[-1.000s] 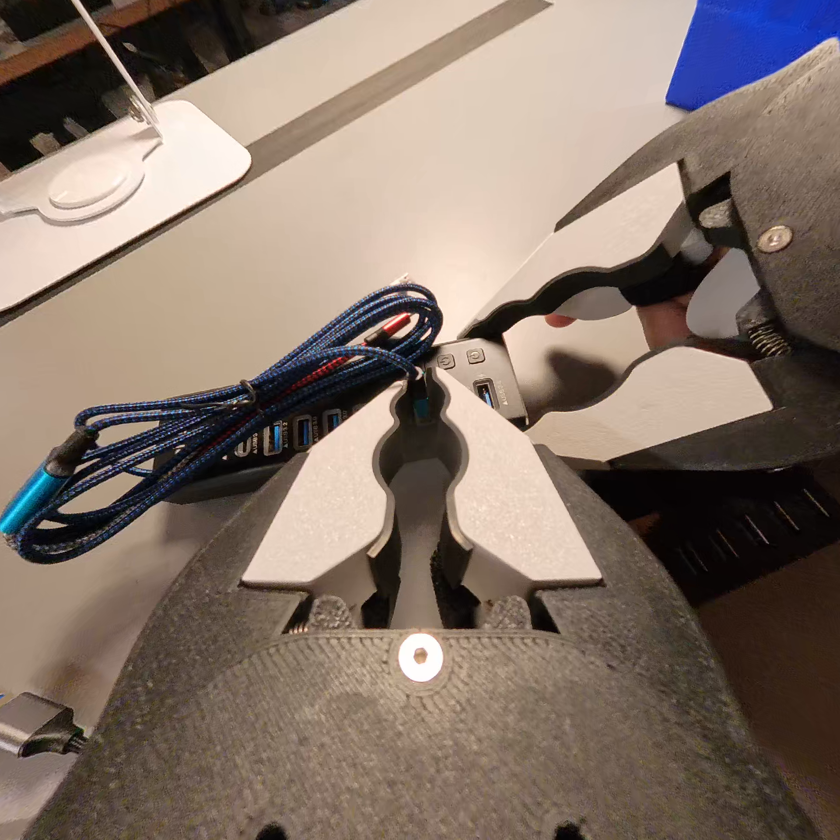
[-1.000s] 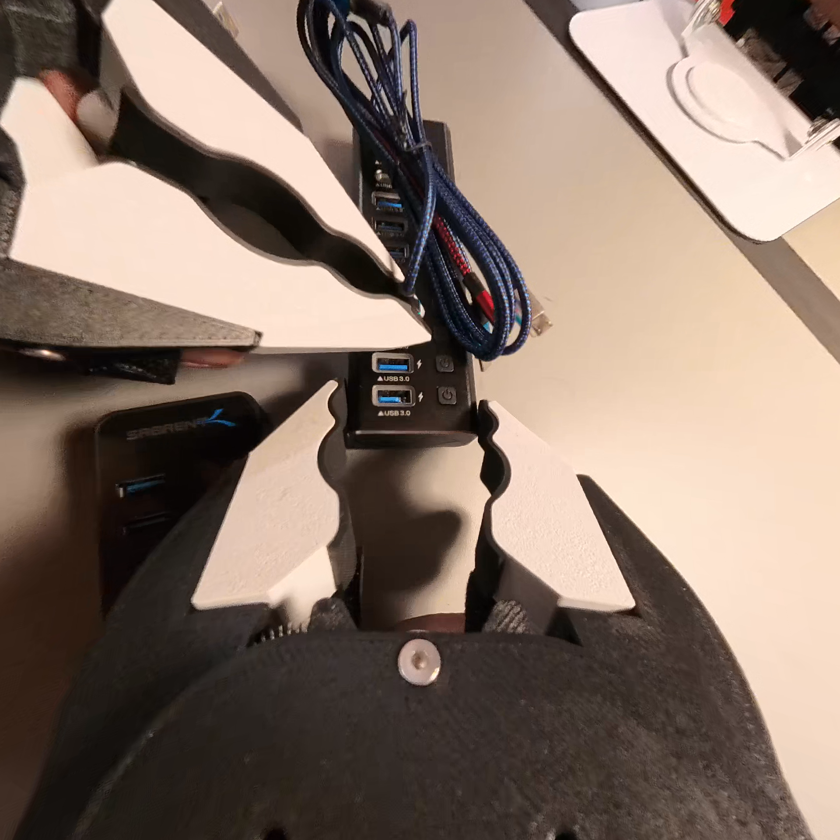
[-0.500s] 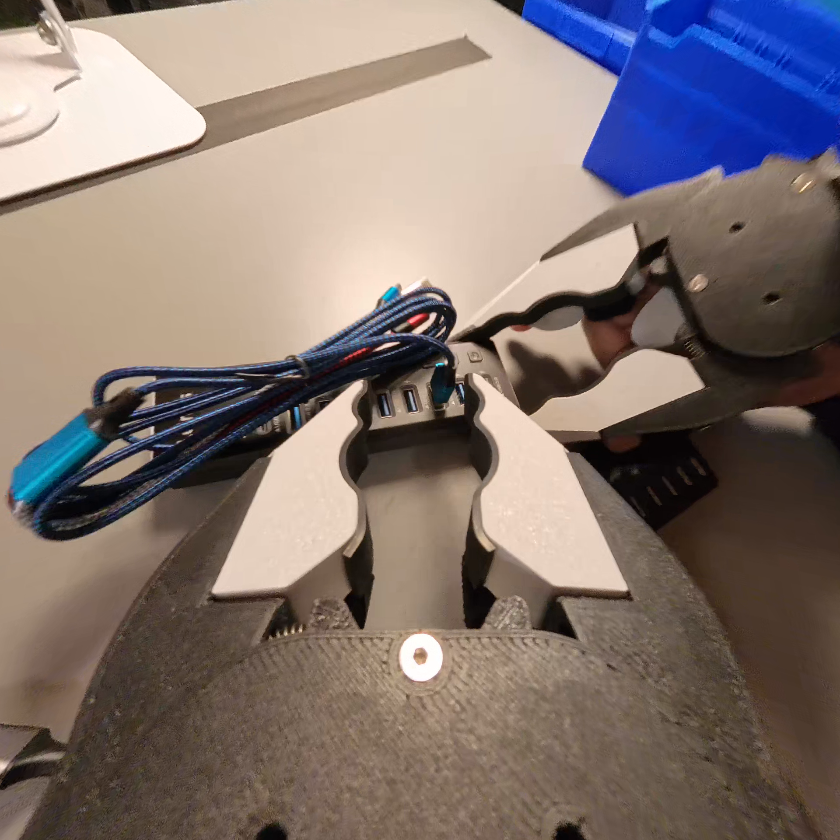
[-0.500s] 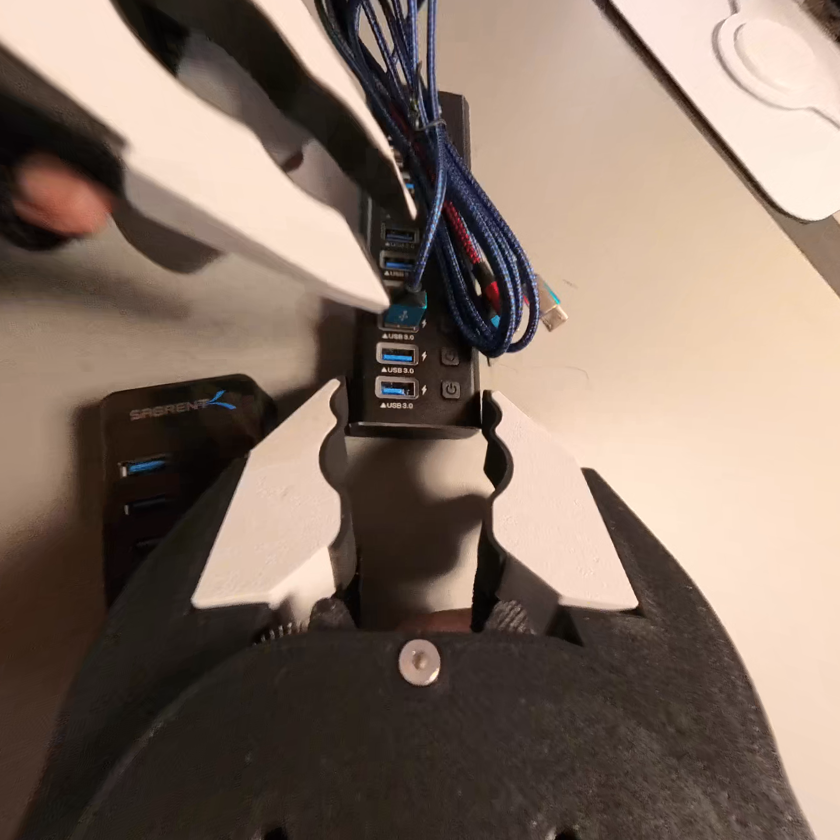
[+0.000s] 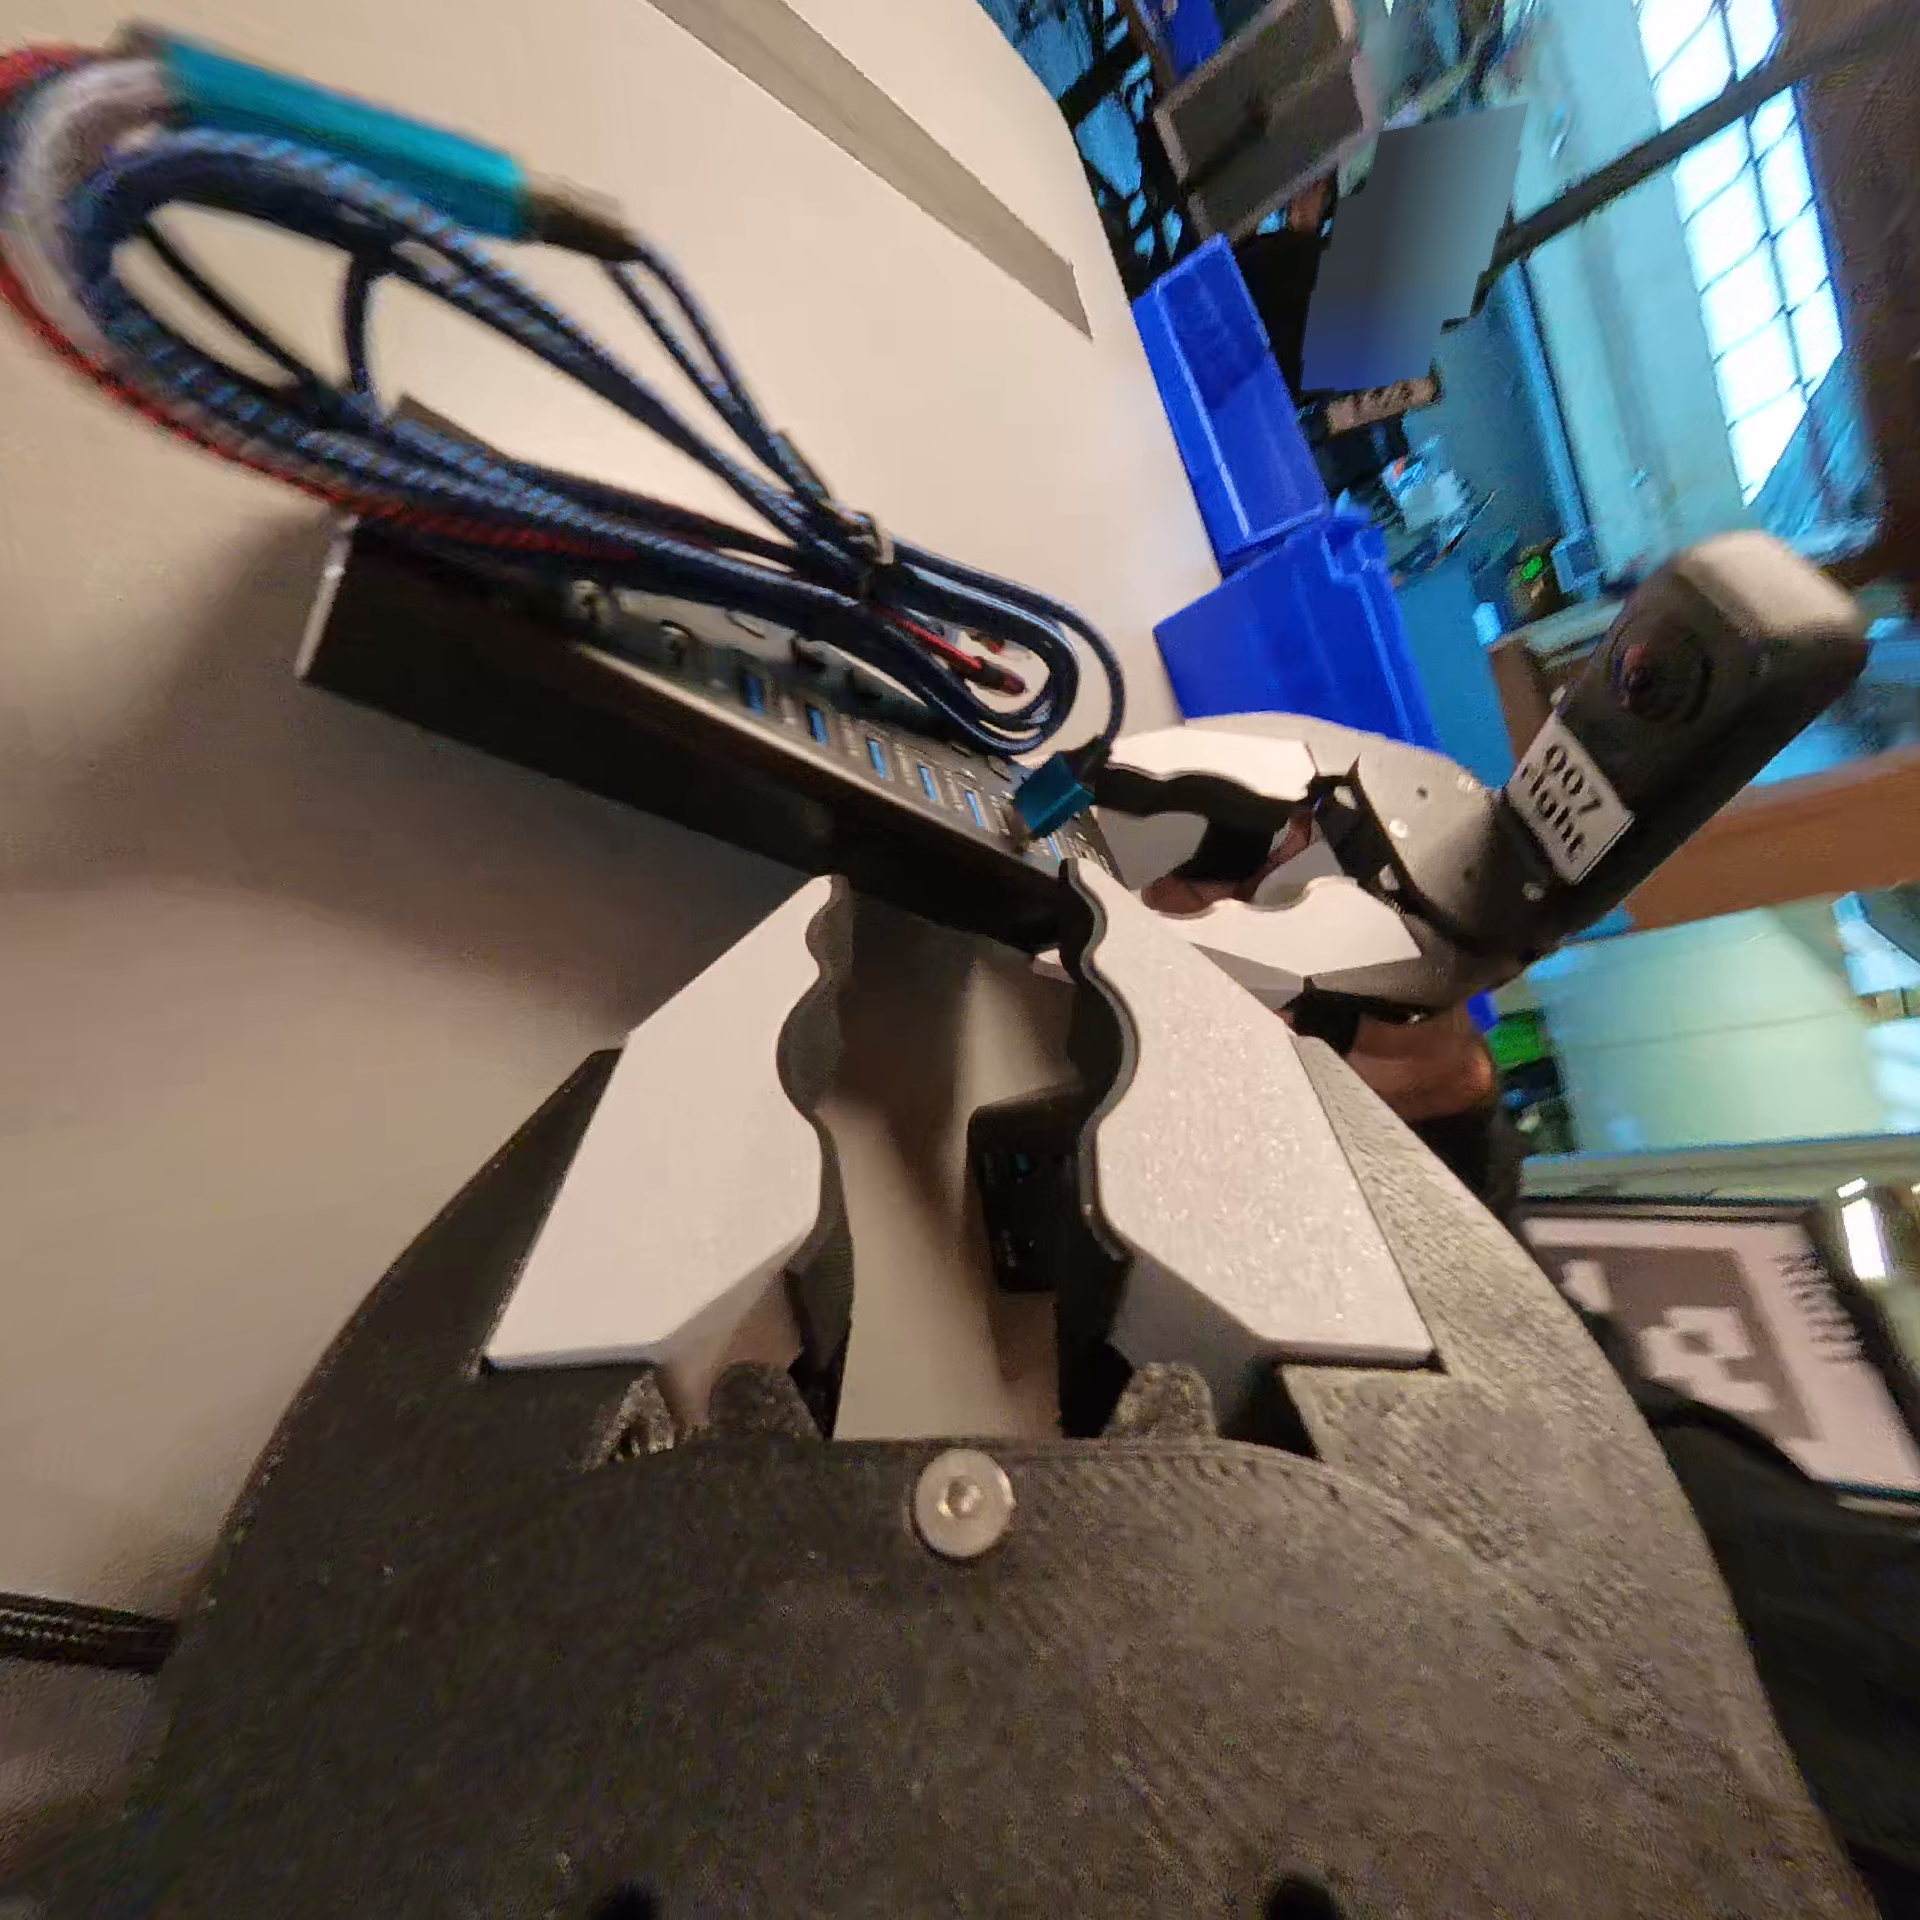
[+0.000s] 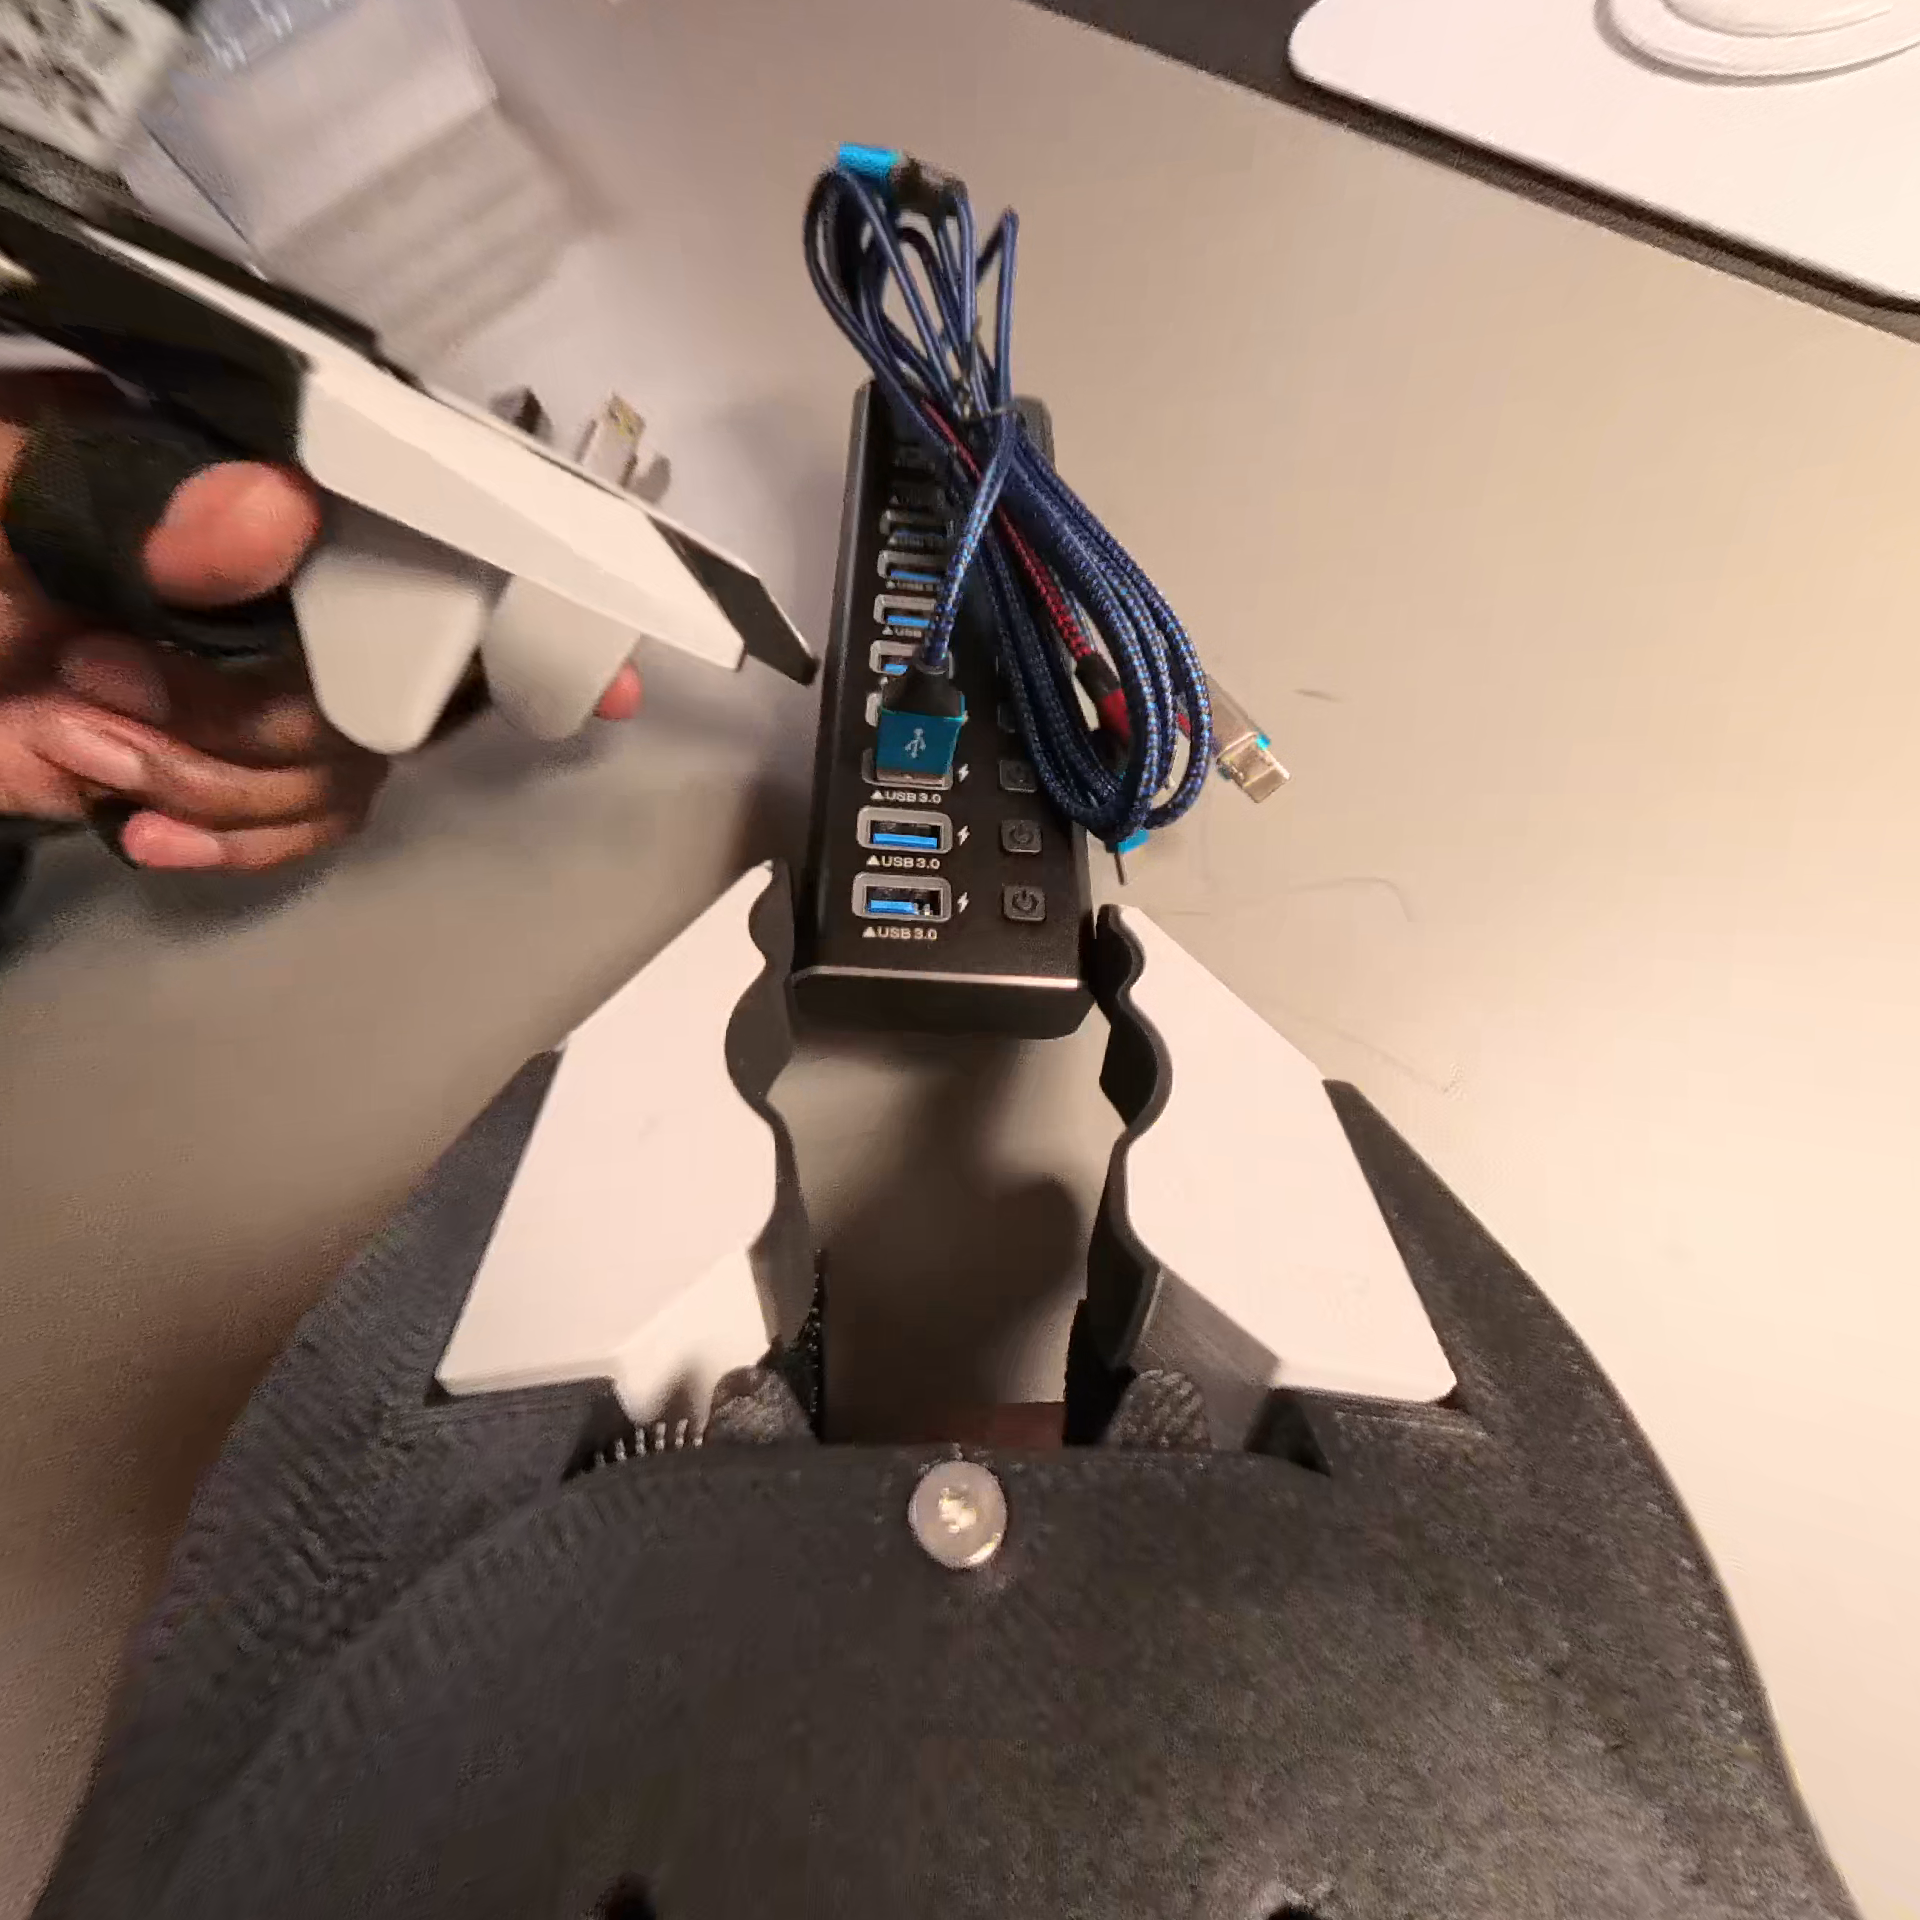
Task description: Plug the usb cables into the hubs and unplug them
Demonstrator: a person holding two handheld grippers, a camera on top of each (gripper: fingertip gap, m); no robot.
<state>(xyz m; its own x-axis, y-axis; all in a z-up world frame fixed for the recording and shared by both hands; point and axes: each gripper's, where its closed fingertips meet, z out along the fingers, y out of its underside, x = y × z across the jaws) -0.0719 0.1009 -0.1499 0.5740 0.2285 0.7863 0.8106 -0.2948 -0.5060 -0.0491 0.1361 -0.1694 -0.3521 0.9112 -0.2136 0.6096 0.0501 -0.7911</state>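
One plugging step looks done: the teal USB plug (image 6: 916, 740) sits in a port of the long black hub (image 6: 940, 935), in the third port from the near end as the right wrist view shows it, and no claw touches it; the unplugging is, as I judge, yet to come, and the two nearest ports stand empty with their blue tongues showing. The hub lies on the pale table (image 6: 1507, 727); its near end sits between the fingertips of the right gripper (image 6: 935, 940), whose jaws stand about as wide as the hub, close against its corners, though whether they press it I cannot tell. The left gripper (image 5: 951, 914) is off to the side with jaws apart and nothing between them; in the right wrist view it is blurred. The blue braided cable (image 6: 1060, 623) lies coiled on top of the hub, tied in a bundle with red strands among the blue; a silver connector (image 6: 1252, 764) hangs off the right edge; a second black hub (image 5: 1023, 1195) shows behind the left fingers; blue bins (image 5: 1278, 613) stand at the table's far end.
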